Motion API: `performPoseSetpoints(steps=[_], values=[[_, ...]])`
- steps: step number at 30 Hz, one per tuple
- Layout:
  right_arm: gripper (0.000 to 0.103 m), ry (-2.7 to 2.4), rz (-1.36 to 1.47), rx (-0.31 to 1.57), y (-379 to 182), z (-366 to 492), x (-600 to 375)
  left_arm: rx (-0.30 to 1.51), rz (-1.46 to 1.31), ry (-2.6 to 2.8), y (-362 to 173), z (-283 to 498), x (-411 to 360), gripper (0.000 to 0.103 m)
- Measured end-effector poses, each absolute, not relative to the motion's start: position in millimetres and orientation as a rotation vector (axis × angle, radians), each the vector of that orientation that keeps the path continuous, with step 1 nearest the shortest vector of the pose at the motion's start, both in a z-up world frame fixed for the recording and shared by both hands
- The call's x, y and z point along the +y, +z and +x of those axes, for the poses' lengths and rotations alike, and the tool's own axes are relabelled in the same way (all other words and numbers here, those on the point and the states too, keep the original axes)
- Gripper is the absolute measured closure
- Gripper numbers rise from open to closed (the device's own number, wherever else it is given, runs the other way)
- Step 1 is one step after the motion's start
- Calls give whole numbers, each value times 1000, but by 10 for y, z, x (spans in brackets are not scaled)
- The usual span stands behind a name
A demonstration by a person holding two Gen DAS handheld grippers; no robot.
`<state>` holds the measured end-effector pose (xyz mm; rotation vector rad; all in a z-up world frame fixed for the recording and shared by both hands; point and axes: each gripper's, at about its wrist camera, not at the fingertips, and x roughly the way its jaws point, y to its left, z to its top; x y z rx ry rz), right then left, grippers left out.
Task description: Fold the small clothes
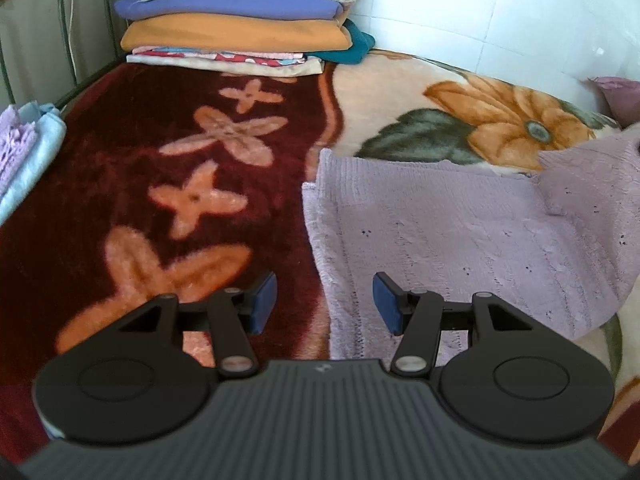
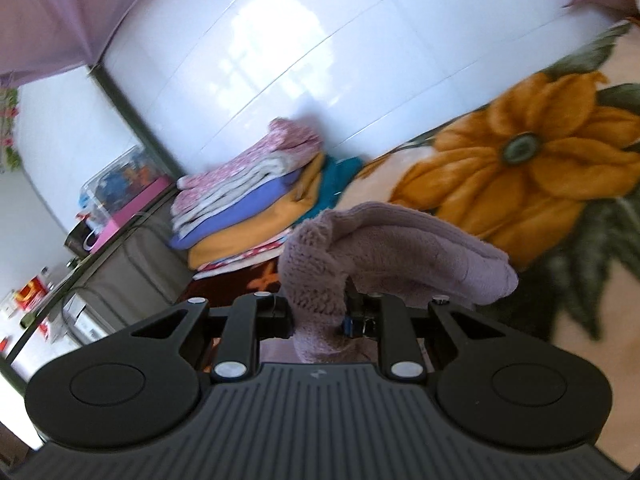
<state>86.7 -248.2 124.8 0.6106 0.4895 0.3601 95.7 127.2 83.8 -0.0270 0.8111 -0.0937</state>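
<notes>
Right gripper (image 2: 318, 316) is clenched on a bunched fold of the lilac knit garment (image 2: 384, 248), visible only in its own view. Left gripper (image 1: 325, 304) stands released, empty, over the garment's left edge; the garment (image 1: 460, 236) lies on the floral blanket (image 1: 180, 184), folded stack (image 1: 240, 20) at eleven o'clock.

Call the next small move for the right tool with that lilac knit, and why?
Probably carry the pinched edge across the lilac knit garment toward its left edge and lay it down. The right tool is shut on a bunched fold of it, lifted off the blanket; the rest lies flat. The left tool hangs open and empty above that near left edge.
</notes>
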Motion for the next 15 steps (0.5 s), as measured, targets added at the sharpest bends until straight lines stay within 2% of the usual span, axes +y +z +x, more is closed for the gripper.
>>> performPoseSetpoints(steps=[15], values=[[80, 560, 611, 605, 1011, 1073, -1324, 805, -87, -88, 861, 956, 1580, 47]])
